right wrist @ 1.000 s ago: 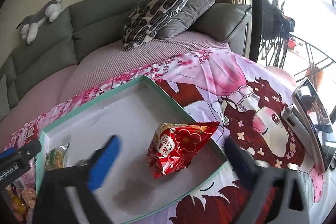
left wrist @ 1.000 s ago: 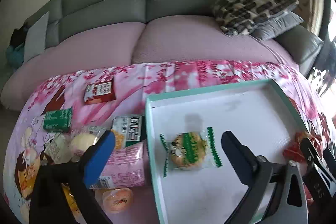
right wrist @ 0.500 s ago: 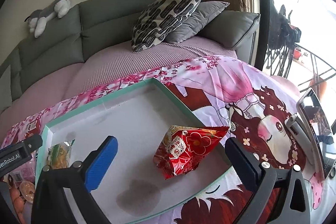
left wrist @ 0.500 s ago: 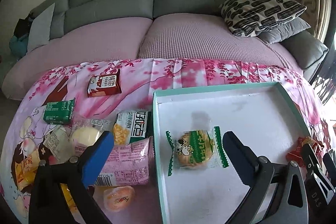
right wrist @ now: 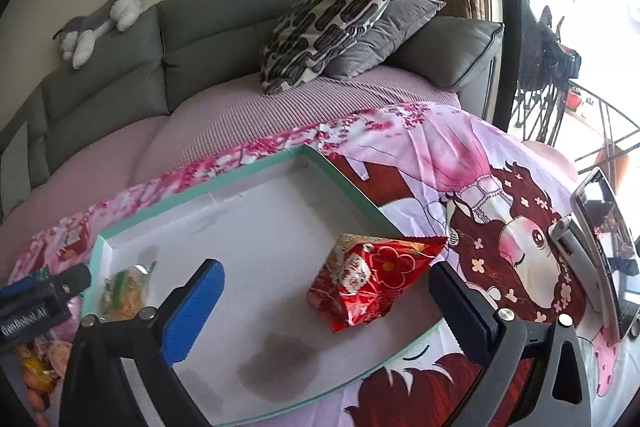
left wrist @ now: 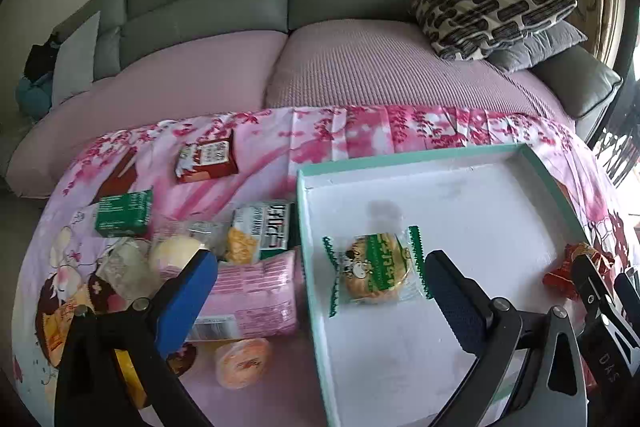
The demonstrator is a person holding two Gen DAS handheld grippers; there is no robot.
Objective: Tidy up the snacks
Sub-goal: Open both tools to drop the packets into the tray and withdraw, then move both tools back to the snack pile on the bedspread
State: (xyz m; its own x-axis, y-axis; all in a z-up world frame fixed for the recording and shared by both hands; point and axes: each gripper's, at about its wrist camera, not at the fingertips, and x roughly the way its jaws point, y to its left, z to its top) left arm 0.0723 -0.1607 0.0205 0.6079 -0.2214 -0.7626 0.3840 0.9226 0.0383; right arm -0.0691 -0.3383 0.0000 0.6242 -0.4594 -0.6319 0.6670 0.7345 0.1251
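Sorting seems part-done: the tray holds a green-wrapped cake at its nine o'clock and a red bag by its three o'clock rim. Both the left gripper and right gripper gape wide, holding nothing. Next, I judge, the left one must swing toward nine o'clock for the pink packet in the loose pile.

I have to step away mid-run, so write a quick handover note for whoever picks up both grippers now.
Left gripper: open, empty, above the tray's left edge.
Right gripper: open, empty, in front of the red snack bag.
Done: green-wrapped cake and red bag lie in the tray.
Left: the pink packet, orange jelly cup, green box, red box and the other snacks on the cloth left of the tray.
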